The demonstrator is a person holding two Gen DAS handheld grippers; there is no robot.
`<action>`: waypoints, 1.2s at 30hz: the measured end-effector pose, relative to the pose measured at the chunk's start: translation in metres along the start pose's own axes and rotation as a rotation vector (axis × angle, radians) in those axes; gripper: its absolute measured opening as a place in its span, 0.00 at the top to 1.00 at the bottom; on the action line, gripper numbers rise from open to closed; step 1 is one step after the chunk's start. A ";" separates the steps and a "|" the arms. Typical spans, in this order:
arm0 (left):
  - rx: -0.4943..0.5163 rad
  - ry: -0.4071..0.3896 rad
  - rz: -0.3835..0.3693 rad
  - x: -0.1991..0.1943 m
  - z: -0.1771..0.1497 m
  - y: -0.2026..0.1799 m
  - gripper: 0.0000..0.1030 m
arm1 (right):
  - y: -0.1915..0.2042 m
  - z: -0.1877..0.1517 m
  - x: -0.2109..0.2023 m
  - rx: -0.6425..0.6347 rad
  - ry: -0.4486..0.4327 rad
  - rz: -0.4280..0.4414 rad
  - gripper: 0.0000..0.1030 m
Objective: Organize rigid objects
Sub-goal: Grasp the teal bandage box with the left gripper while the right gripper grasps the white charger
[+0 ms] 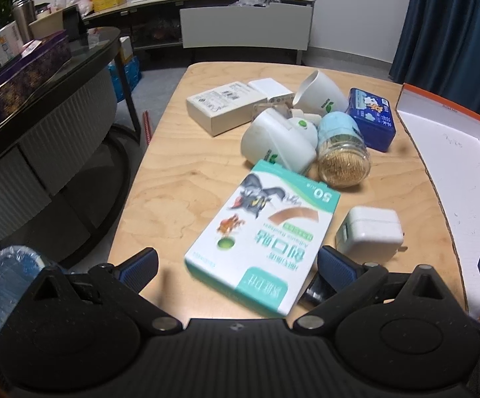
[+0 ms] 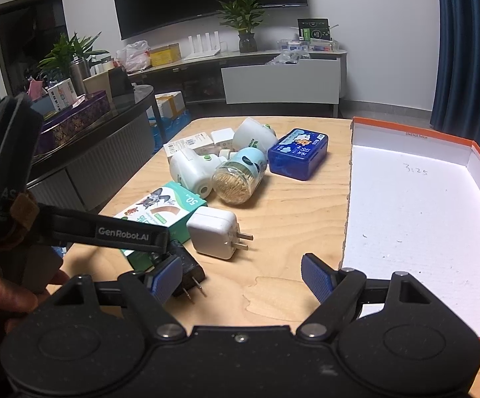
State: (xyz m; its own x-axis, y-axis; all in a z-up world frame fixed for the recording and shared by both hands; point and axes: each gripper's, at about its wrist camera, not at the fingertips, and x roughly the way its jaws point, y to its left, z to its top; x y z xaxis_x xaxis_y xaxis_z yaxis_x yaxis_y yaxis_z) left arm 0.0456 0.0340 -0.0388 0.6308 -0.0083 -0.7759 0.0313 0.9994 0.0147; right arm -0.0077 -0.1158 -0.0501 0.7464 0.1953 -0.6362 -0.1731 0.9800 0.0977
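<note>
Reading across the clutter, the clearest print is on the bandage box (image 1: 263, 238), a white and teal carton with a cartoon cat and mouse, "50" at one corner and a line reading "Adhesive Bandages" beside Chinese characters; it lies flat at the near edge of the wooden worktop (image 1: 173, 179). The strap on the left gripper (image 1: 236, 258), seen from the right wrist camera, reads "GenRobot.AI". Handwritten digits, roughly "3:25", sit on the white floor of the orange-edged cardboard tray (image 2: 415, 205) on the worktop's right side. The blue plastic case (image 2: 298, 157) carries a cartoon and Chinese characters I cannot read, and both white cups (image 1: 276, 139) bear a small green leaf logo. A toothpick jar (image 1: 341, 152) with a pale blue lid lies on its side between a cup and the blue case. The left gripper's jaws are spread wide and hold nothing; the near end of the bandage box lies between them, and whether a pad touches it I cannot tell. A white charger (image 2: 215, 233) with two prongs rests just right of the box, and a black plug (image 2: 188, 277) sits just behind the right gripper's left pad. The right gripper (image 2: 240, 282) is likewise released, jaws wide over bare wood, beside the tray.
</note>
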 end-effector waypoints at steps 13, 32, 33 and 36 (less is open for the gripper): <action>0.034 -0.006 -0.037 0.023 0.006 0.000 0.22 | 0.003 0.009 0.017 -0.022 0.013 0.007 0.10; -0.110 -0.096 -0.008 0.008 0.009 0.027 0.31 | 0.022 0.024 0.090 0.022 0.098 -0.037 0.29; -0.111 -0.096 -0.010 0.008 0.009 0.027 0.31 | 0.023 0.024 0.090 0.010 0.085 -0.047 0.29; -0.116 -0.099 -0.016 0.007 0.008 0.028 0.31 | 0.024 0.024 0.089 -0.002 0.080 -0.059 0.30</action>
State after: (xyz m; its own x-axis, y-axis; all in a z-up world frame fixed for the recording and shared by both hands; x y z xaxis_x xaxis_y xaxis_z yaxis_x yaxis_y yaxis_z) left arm 0.0574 0.0615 -0.0391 0.7047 -0.0220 -0.7091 -0.0442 0.9962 -0.0748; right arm 0.0699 -0.0743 -0.0861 0.7015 0.1338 -0.7000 -0.1316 0.9896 0.0573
